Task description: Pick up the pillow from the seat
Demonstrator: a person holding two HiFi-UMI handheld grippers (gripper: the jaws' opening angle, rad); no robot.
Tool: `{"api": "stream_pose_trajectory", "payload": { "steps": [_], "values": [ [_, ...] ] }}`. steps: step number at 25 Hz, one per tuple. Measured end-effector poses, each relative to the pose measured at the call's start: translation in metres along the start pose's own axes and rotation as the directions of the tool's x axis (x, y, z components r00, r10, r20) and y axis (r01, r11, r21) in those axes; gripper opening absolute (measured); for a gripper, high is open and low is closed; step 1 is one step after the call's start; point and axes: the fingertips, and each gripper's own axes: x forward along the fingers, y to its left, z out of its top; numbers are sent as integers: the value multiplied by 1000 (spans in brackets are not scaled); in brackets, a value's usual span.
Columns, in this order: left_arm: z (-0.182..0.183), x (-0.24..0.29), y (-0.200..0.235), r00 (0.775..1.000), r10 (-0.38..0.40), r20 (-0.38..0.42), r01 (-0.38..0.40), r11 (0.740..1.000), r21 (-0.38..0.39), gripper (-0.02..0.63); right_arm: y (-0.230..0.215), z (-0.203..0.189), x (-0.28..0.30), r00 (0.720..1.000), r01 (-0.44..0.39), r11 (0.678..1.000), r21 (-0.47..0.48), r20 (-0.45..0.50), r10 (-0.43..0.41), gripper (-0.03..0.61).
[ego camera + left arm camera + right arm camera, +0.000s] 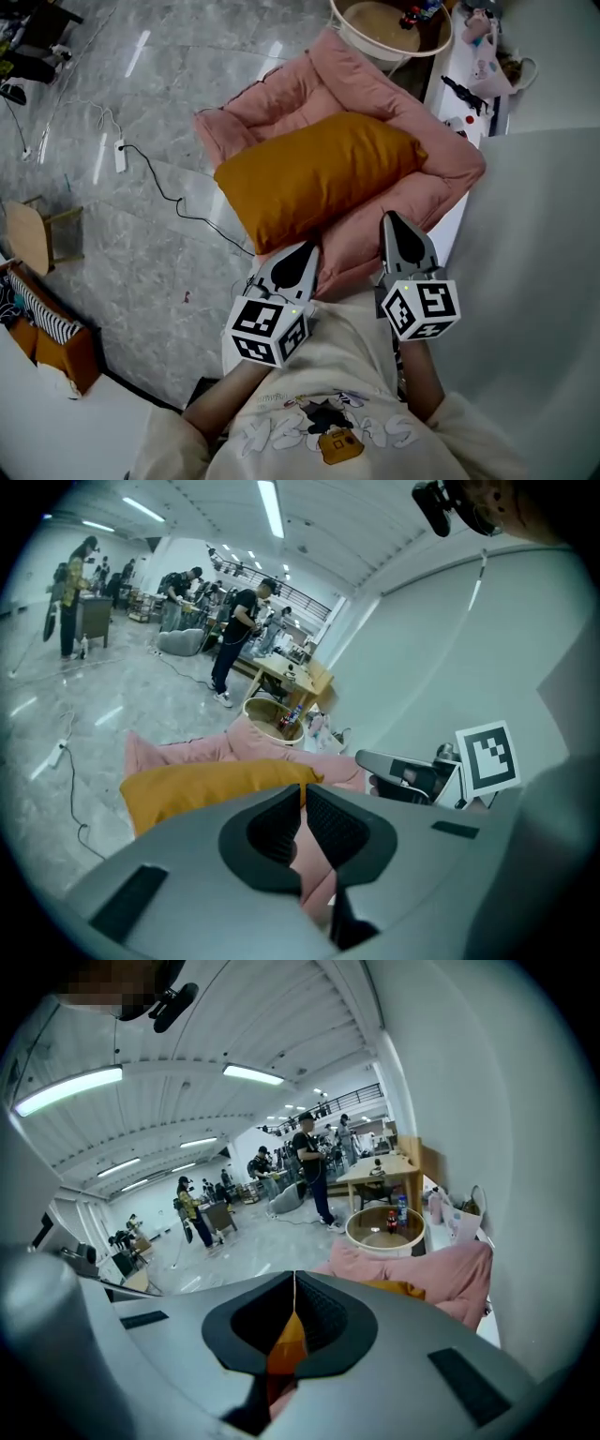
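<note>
I find my left hand-held gripper (305, 247) and right hand-held gripper (393, 219) both closed and empty at the near edge of the plump mustard fabric pillow (319, 173), centre frame on the padded pink seat (448, 173); unopened, they risk shoving it or snagging the seat's rim, with a round cream tub (349, 26) close behind.

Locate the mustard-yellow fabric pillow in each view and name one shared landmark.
Head view: pillow centre frame, lying on the pink padded seat.
Left gripper view: pillow left of centre, a wide band.
Right gripper view: pillow only a sliver right of centre, against the seat.
Shared landmark: the round cream tub beyond the seat, in all three.
</note>
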Motion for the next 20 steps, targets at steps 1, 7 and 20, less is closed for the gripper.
{"api": "stream_pose_trajectory", "payload": {
  "steps": [1, 7, 20],
  "values": [
    [-3, 3, 2, 1000, 10, 1, -10, 999, -35, 8, 0, 0, 4, 1000, -18, 1000, -12, -6, 18, 21],
    [-17, 19, 3, 999, 28, 25, -23, 984, -175, 63, 2, -4, 27, 991, -128, 986, -105, -60, 122, 21],
    [-46, 48, 16, 992, 114, 50, -66, 821, -567, 287, 6, -15, 54, 964, -249, 954, -169, -142, 227, 21]
  ]
}}
